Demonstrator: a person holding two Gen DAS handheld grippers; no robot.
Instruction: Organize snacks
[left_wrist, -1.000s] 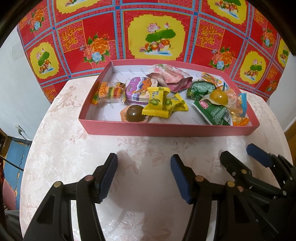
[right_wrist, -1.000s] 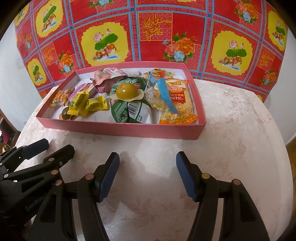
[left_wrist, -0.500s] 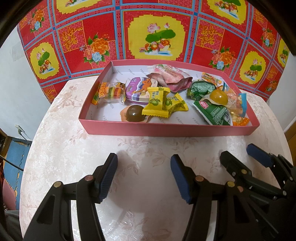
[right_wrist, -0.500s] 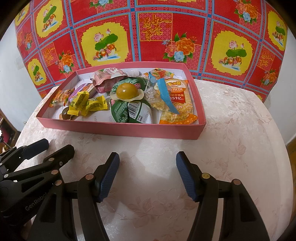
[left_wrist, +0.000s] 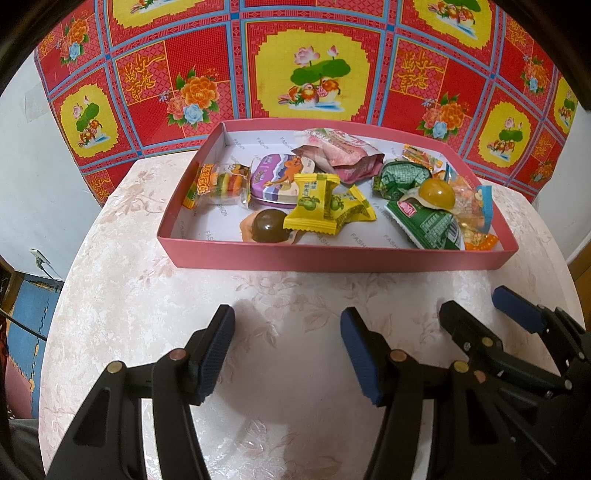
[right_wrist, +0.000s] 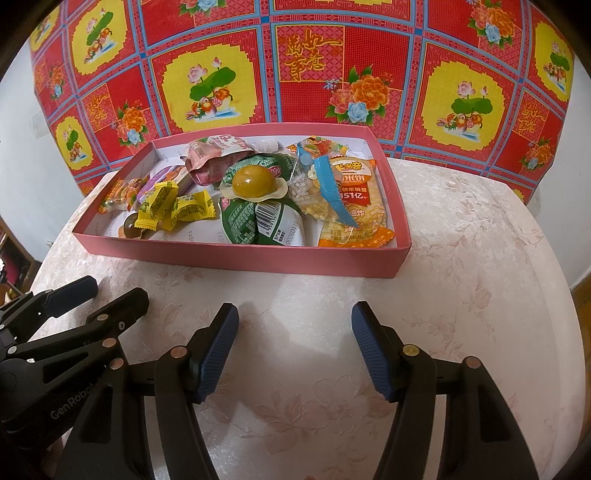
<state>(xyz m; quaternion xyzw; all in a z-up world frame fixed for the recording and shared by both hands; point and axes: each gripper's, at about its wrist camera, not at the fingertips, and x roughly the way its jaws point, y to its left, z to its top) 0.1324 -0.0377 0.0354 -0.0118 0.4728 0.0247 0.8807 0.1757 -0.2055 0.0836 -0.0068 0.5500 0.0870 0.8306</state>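
Two tools, the left tool (left_wrist: 287, 354) and right tool (right_wrist: 294, 350), hang side by side over the bare tabletop (right_wrist: 461, 295), each spread and holding nothing. The snacks (right_wrist: 255, 206) lie straight ahead, inside a shallow pink box (left_wrist: 332, 260) whose long side runs across both views. The orange cracker packet (right_wrist: 354, 206) is nearer the right tool, pointing away lengthwise.

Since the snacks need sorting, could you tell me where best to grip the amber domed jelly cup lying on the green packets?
Probably grip the amber domed jelly cup across its rounded dome, from straight above: it sits upright on the green packets, its flat rim too thin to pinch. The open right gripper is nearer.
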